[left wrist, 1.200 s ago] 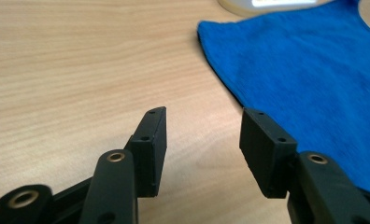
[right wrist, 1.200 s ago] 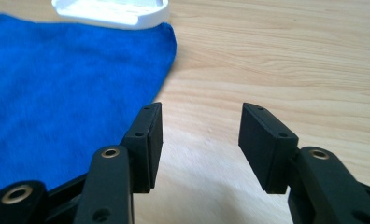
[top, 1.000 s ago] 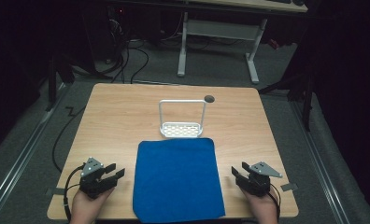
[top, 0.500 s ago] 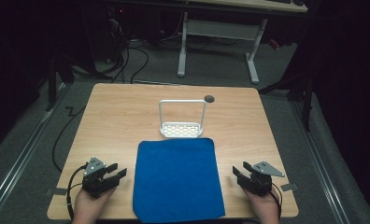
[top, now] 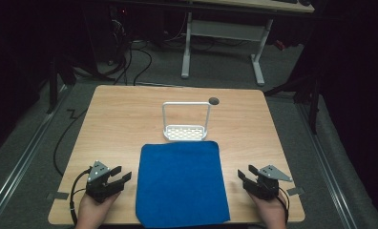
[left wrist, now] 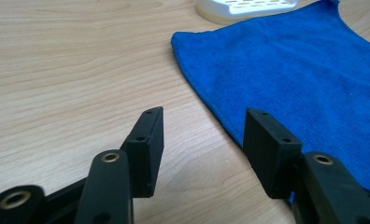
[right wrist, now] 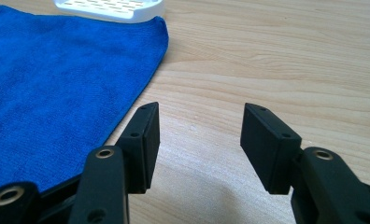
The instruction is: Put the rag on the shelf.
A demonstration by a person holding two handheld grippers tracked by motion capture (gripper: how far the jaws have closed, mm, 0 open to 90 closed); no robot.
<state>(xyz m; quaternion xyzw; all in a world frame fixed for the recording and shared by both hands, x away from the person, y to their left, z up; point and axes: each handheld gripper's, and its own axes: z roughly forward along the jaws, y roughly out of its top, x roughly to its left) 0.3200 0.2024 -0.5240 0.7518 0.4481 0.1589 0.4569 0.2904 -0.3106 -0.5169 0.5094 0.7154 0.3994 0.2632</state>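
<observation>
**Flanking a soft blue cloth, both tools spread and empty**

Looking down from the high view, the blue cloth [top: 181,181] lies flat on the wooden table [top: 125,119], its near hem reaching the table's front edge and its far hem touching or nearly touching the base of a white rack [top: 185,125]. The left gripper [top: 116,177] rests near the cloth's left side, the right gripper [top: 243,175] near its right side, each held low in a hand whose forearm comes in from the bottom. Both point forward and slightly inward toward the cloth.

In the left gripper view, the left gripper [left wrist: 202,135] has its jaws set wide with nothing between them. The cloth [left wrist: 295,74] runs along the right-hand jaw; its left edge passes just beside that jaw. The weave looks napped, like microfibre, so I judge it light, limp and not fragile. It should drape and fold rather than hold shape, and a thin flat edge may be hard to pinch without pressing down to the table. A corner or hem seems the best place to grip.

In the right gripper view, the right gripper [right wrist: 199,135] is likewise spread wide and empty over bare wood. The cloth [right wrist: 61,79] lies to its left, its edge running close by the left-hand jaw, and the rack's base [right wrist: 113,8] sits at the cloth's far corner.
</observation>
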